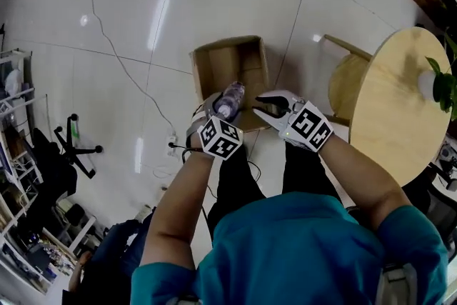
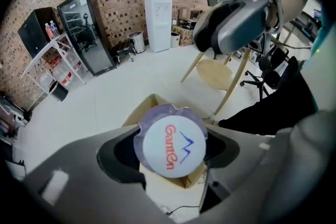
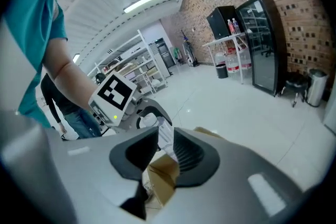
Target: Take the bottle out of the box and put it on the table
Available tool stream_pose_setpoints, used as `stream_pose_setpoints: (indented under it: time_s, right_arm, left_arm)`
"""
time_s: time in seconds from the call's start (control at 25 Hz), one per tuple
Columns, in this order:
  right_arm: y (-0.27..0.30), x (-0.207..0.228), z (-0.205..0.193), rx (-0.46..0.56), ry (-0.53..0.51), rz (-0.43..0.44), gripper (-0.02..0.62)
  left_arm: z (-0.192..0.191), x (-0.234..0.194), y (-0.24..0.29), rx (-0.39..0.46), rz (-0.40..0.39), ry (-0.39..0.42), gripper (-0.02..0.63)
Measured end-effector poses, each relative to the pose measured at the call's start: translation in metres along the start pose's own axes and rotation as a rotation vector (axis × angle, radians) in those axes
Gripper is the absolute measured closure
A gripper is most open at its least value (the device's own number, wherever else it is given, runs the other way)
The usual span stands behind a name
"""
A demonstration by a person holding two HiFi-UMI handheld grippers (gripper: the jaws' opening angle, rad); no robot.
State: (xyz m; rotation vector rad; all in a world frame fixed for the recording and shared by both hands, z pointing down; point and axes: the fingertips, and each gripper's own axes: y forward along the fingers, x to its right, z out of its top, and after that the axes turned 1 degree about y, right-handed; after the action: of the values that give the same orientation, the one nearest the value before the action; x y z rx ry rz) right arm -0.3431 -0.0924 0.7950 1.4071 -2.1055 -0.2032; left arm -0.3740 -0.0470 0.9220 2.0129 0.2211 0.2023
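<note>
Nearest the person's chest, the left gripper point(image 1: 218, 108) is clamping the bottle point(image 2: 173, 145) by its body, just below the cap. The white cap with red lettering is facing the left gripper view head-on, with a jaw pressing on each side of it. Just beside it, the right gripper point(image 3: 166, 149) is standing with its jaws a little apart and nothing between them. Only the cardboard and the other gripper are showing through the gap.

Below and beyond both grippers, the cardboard box point(image 1: 230, 66) is sitting open on the pale tiled floor point(image 1: 143, 11). The bottle is hanging above it, clear of its flaps, and no other contents can be made out inside. Farther to the person's right, a wooden chair point(image 1: 345, 78) is standing against the round wooden bench point(image 1: 396, 111), and a green plant point(image 1: 444, 82) is occupying the bench's far edge.

The taking-out looks done, so the transfer appears to be the step in hand. The next move is likely calling for a swing to the right over the chair. The bottle would then go down upright on a bare part of the bench, away from the plant, before the jaws let go.
</note>
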Motion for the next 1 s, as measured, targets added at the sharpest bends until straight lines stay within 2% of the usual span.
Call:
stream_pose_setpoints:
  time_s: [0.12, 0.32, 0.56, 0.76, 1.0]
  right_arm:
    - [-0.05, -0.058, 0.024, 0.03, -0.041, 0.026, 0.506]
    - [-0.141, -0.113, 0.084, 0.093, -0.112, 0.091, 0.506]
    - [-0.232, -0.186, 0.136, 0.156, -0.241, 0.116, 0.508]
    - [-0.291, -0.243, 0.164, 0.219, -0.216, 0.053, 0.508]
    - [-0.349, -0.303, 0.199, 0.307, -0.157, -0.131, 0.508]
  left_arm:
    - [0.022, 0.038, -0.071, 0.014, 0.016, -0.017, 0.298]
    - [0.086, 0.08, -0.164, 0.007, 0.047, -0.019, 0.298]
    - [0.133, 0.127, -0.269, 0.022, 0.104, 0.015, 0.298]
    - [0.164, 0.169, -0.355, 0.07, 0.066, 0.111, 0.298]
    - [0.188, 0.208, -0.452, 0.112, -0.04, 0.305, 0.298]
